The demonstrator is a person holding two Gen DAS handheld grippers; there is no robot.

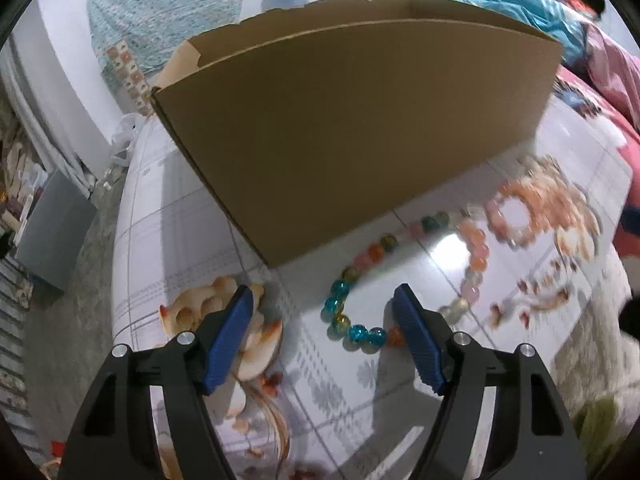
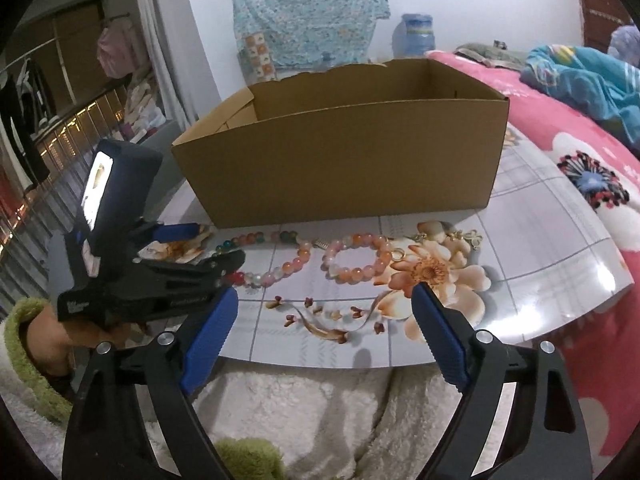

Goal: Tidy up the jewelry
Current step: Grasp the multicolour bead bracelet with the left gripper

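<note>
Jewelry all on the table (image 2: 540,240), nothing boxed yet. Left gripper (image 1: 324,300) jaws wide around the multicolor bead necklace (image 1: 352,280), not gripping. Right gripper (image 2: 324,300) wide, empty, short of the pink bracelet (image 2: 356,256). Cardboard box (image 2: 340,160) behind.

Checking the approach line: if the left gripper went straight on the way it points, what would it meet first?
Probably the multicoloured bead string on the table: its blue beads lie between the open fingers of the left gripper. Depth is unclear.
</note>
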